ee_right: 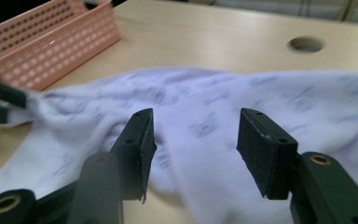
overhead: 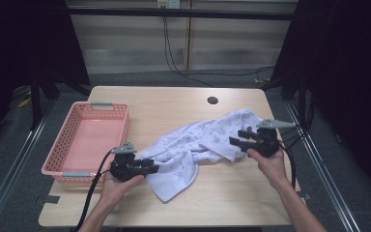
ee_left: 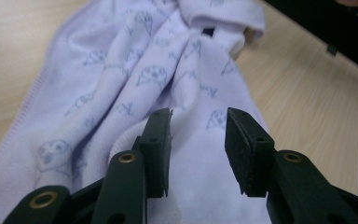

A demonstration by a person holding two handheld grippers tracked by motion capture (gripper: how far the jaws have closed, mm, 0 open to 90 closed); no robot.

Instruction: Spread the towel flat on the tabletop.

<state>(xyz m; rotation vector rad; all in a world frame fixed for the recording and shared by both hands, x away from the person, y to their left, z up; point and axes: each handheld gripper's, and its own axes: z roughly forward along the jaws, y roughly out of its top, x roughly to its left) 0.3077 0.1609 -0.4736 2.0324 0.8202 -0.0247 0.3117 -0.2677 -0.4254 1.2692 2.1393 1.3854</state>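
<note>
A crumpled pale lavender cloth (overhead: 198,145) printed with small blue figures lies across the middle of the wooden table (overhead: 174,104). My left gripper (overhead: 152,167) is at the cloth's near left edge and points right. In the left gripper view it (ee_left: 198,117) is open, with the cloth (ee_left: 144,70) under and between the jaws. My right gripper (overhead: 235,137) hovers over the cloth's right part and points left. In the right gripper view it (ee_right: 196,116) is open just above the cloth (ee_right: 270,93), holding nothing.
A pink plastic basket (overhead: 72,123) stands empty at the table's left edge; its wall (ee_right: 51,46) appears in the right gripper view. A round cable hole (overhead: 212,100) sits at the back of the table. Bare wood lies along the front and the far side.
</note>
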